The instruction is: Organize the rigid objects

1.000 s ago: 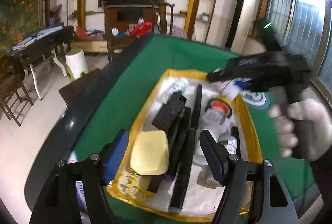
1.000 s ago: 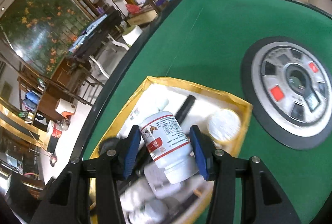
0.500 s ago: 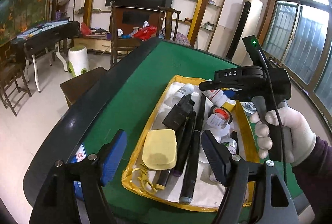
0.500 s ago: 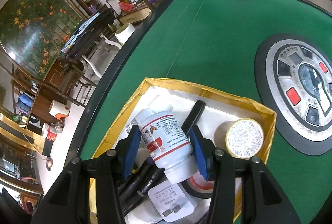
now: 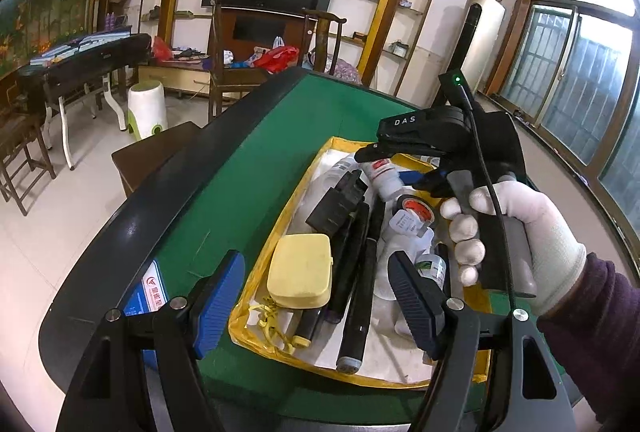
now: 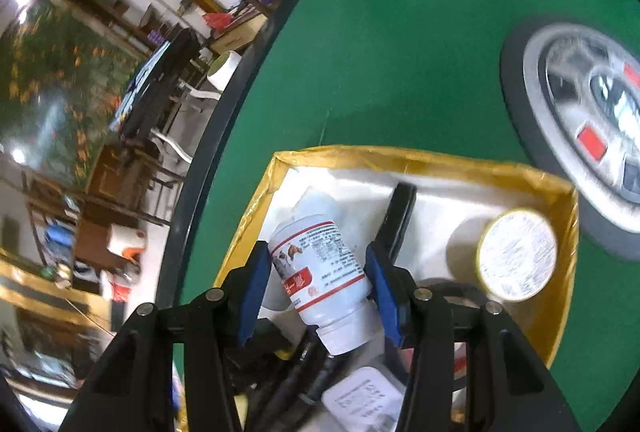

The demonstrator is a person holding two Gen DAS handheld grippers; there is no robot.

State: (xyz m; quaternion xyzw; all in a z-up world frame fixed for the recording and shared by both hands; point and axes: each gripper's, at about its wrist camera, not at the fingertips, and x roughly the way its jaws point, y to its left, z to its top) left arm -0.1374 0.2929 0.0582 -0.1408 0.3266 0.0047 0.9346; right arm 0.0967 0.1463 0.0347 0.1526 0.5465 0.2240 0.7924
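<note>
While my right tool (image 6: 318, 282) clamps the white bottle (image 6: 320, 266) between its blue pads, the bottle hangs tilted over the far end of the yellow-rimmed tray (image 6: 400, 155) on the green desk (image 6: 400, 52). My left tool (image 5: 316, 298) hovers spread wide and empty above the tray's near end, over a yellow case (image 5: 301, 270) and black pens (image 5: 360, 272). A round white lid (image 6: 517, 254) lies in the tray's far corner.
</note>
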